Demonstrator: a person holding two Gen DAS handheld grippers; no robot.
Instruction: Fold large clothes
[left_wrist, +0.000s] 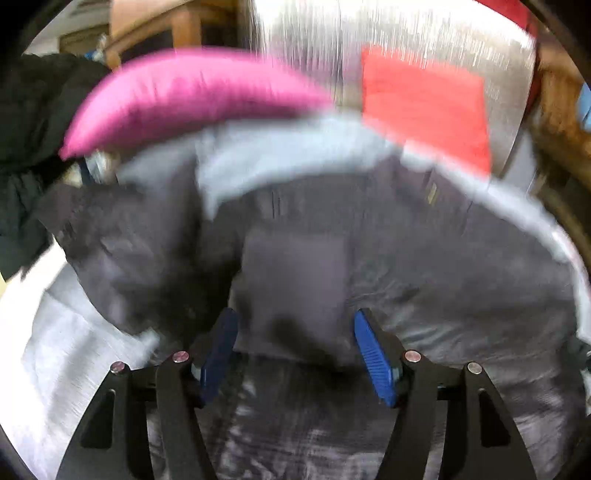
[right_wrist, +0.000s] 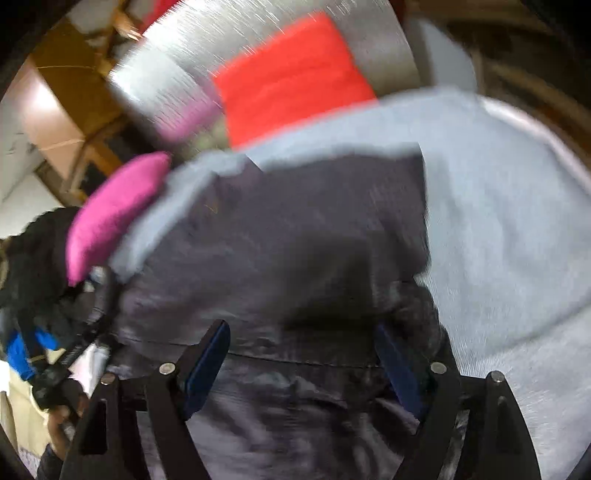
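— Dark jacket (left_wrist: 295, 266): where, against the left tool (left_wrist: 295, 354)?
— Spread straight ahead of it and under it, filling the gap between the two blue pads (left_wrist: 373, 358). Lying on a pale grey sheet (left_wrist: 48, 350), light grey lining (left_wrist: 280, 155) turned out along the far edge.
— Gripped?
— No. Left tool standing wide apart, pads clear of the cloth, nothing pinched. Heavily blurred, though.
— And from the right wrist view?
— Same jacket (right_wrist: 295, 240), again directly in front of the right tool (right_wrist: 303, 365) and beneath its fingers. Lining (right_wrist: 509, 229) folded over on the right side of the picture.
— Right tool's state?
— Spread apart too. Cloth between the pads (right_wrist: 207, 365), but whether touched by them, cannot tell through the blur and shadow.
— Anything beyond the jacket?
— Pink cushion (left_wrist: 177, 96) at the far left edge of the garment, red folded cloth (left_wrist: 428, 103) at the far right, both on the same sheet. Black garment (left_wrist: 33, 129) heaped further left.
— Left tool seen from the right side?
— Yes, partly: other gripper (right_wrist: 44, 362) low at the left border, just beside the jacket's left edge, held in a hand (right_wrist: 59, 424).
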